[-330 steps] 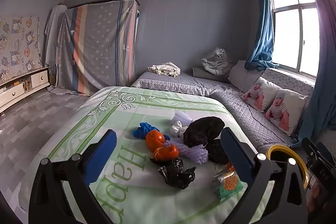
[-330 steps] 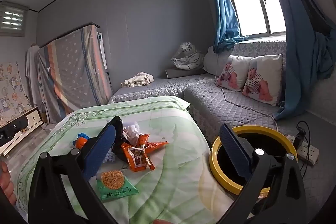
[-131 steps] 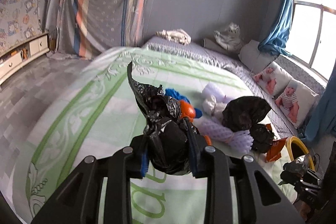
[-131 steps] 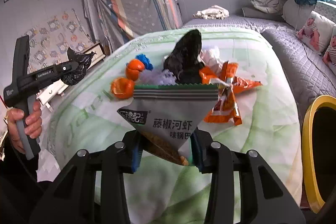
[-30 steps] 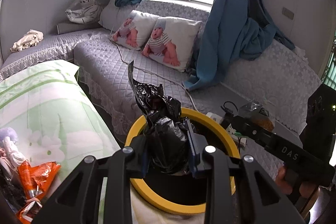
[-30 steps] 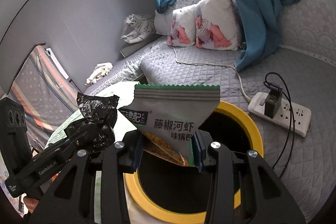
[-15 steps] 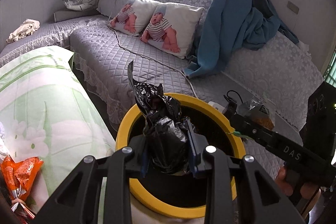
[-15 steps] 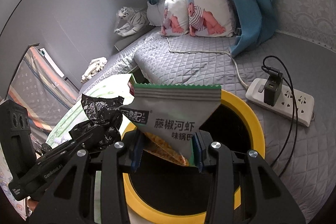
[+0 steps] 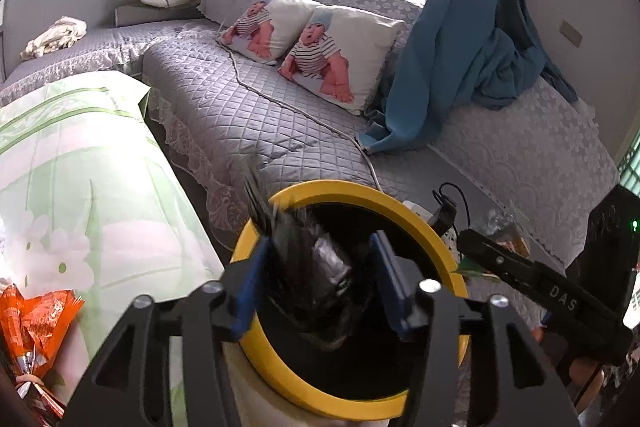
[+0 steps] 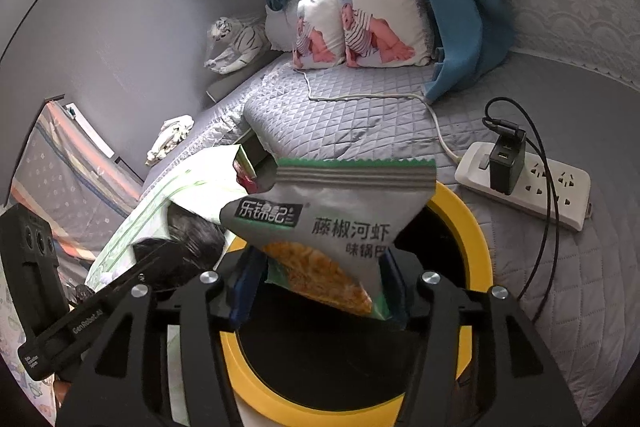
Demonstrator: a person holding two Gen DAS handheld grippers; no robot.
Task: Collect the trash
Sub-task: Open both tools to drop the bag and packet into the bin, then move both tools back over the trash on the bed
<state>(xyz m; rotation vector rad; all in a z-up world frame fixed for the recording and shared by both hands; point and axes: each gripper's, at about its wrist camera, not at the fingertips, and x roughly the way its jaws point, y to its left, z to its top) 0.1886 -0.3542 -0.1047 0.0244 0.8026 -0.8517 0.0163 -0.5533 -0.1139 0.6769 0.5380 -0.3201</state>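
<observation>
Both grippers part, trash over yellow bin (image 9: 356,189).

black bag (image 9: 316,267) motion-blurred over the yellow bin (image 9: 360,193); bin's near rim hidden behind the left gripper (image 9: 320,279). orange wrappers (image 9: 32,319), left of the bin, cut by frame edge. snack packet (image 10: 332,223) hides bin's far rim.

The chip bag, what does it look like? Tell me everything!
The chip bag is shiny grey foil with a green zigzag top edge, dark Chinese writing and an orange snack picture. It stands upright, a bit crumpled, between the right gripper's blue pads, which look spread apart, right above the yellow-rimmed bin.
</observation>
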